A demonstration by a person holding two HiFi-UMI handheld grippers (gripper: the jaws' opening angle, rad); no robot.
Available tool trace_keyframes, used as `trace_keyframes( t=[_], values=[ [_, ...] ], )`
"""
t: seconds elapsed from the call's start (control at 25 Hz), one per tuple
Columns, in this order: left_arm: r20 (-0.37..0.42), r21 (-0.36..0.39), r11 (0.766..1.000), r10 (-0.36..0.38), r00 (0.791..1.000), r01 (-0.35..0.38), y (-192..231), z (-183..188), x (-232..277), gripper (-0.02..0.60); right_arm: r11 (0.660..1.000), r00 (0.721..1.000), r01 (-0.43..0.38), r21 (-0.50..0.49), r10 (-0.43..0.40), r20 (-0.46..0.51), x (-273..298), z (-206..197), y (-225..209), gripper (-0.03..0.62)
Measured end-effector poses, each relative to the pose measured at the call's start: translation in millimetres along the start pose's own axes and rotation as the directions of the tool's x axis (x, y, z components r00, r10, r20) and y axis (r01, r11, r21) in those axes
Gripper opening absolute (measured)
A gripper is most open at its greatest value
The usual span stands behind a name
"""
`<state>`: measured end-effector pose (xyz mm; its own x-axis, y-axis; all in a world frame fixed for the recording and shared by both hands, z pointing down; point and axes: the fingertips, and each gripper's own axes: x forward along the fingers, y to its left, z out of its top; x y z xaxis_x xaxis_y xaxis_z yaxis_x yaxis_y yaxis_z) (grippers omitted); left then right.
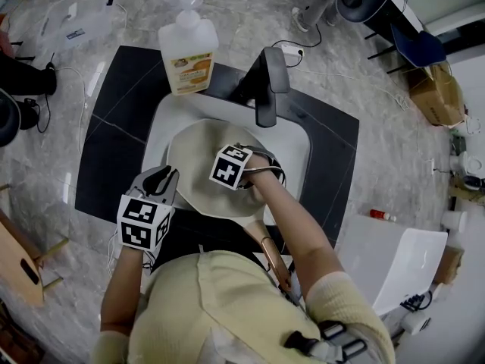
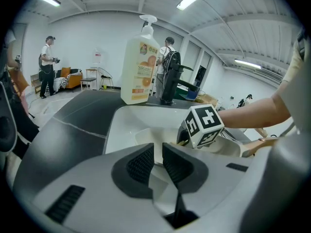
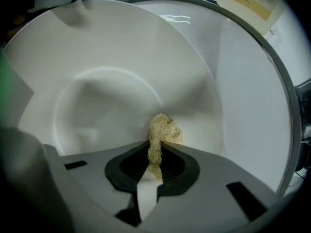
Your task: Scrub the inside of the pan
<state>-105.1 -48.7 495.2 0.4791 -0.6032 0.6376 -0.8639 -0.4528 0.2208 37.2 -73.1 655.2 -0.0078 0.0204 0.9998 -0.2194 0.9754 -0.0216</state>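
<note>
Inside pan point(image 1: 193, 161), scrubber point(image 3: 164, 130) near wall, rim point(image 2: 158, 154) clamped

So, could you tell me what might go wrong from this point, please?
The right gripper pinches only a narrow strand of the scrubber; hard strokes might pull it free. The left gripper holds just the thin rim of the pan, so it may twist or slip in the sink.
</note>
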Motion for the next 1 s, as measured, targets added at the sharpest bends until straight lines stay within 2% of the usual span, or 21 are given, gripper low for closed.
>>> trace_keyframes(
  t=[0.24, 0.44, 0.76, 1.0],
  values=[
    [0.003, 0.001, 1.000, -0.002, 1.000, 0.002, 0, 0, 0, 0.054, 0.999, 0.991, -0.041, -0.010, 0.042, 0.127, -8, 27, 11, 0.054],
    [0.002, 0.001, 1.000, -0.003, 1.000, 0.003, 0, 0, 0, 0.054, 0.993, 0.978, -0.099, -0.057, 0.108, 0.180, -18, 40, 29, 0.054],
    [0.005, 0.000, 1.000, -0.004, 1.000, 0.004, 1, -1, 0, 0.054, 0.966, 0.952, -0.231, -0.118, 0.249, 0.177, -35, 41, 60, 0.054],
    [0.005, 0.003, 1.000, -0.006, 1.000, 0.006, 0, 0, 0, 0.054, 0.947, 0.935, -0.297, -0.124, 0.314, 0.164, -51, 39, 78, 0.054]
  ],
)
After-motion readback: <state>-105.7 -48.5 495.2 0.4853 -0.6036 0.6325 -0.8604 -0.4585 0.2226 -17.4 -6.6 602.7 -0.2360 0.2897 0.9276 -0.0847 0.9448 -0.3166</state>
